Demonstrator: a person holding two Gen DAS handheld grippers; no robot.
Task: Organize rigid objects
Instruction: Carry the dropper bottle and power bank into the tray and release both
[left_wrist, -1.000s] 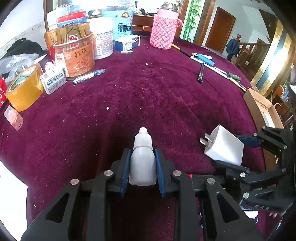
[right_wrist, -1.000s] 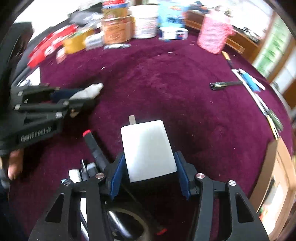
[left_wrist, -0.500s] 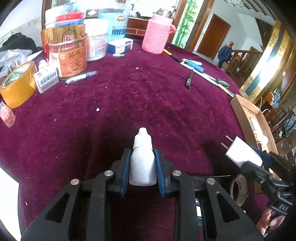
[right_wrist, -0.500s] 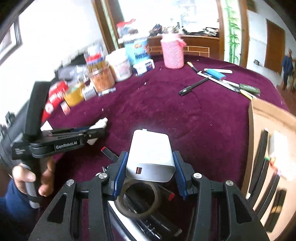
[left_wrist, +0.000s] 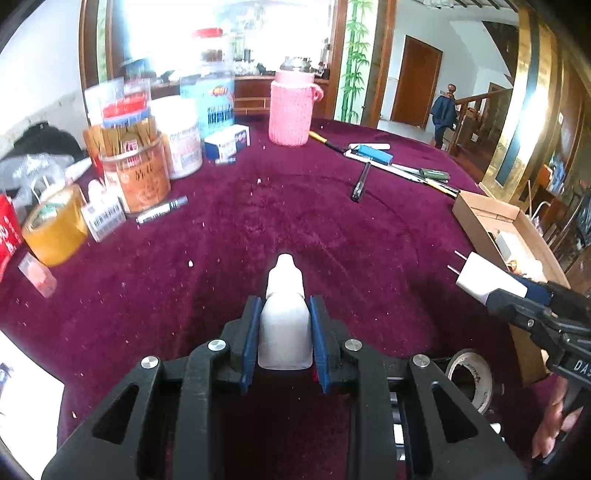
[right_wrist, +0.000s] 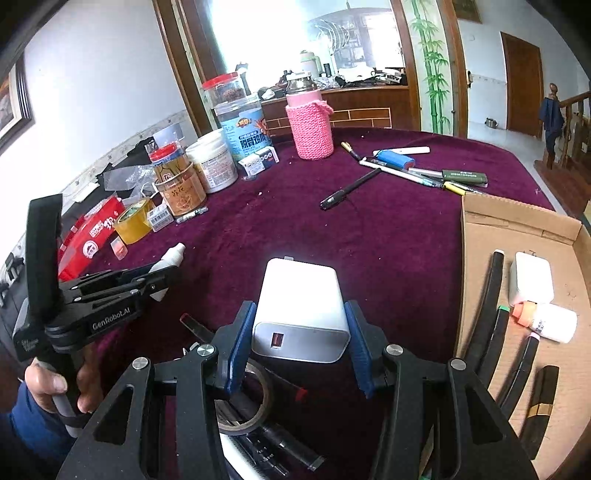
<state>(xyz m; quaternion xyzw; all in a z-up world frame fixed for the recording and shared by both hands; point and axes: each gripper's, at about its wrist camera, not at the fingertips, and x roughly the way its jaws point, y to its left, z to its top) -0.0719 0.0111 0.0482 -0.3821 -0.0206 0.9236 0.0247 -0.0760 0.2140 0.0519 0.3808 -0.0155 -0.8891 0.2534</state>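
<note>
While both grippers hung above the near edge of the table (right_wrist: 369, 229), each was already loaded. The right gripper (right_wrist: 301, 343) was clamped on the white charger (right_wrist: 301, 314), plug prongs pointing away toward the far edge, long axis running along the fingers. The cardboard tray (right_wrist: 517, 218) sat at the table's right edge, just beside that gripper, with pens, another white block and a small bottle already lying in it. The left gripper (left_wrist: 284, 339) was squeezed on the white dropper bottle (left_wrist: 283, 314), nozzle forward, and stood farther from the tray, on the other side of the right gripper. So by my reading, the right hand was nearer and should go first, swinging rightward over the tray's wall.
</note>
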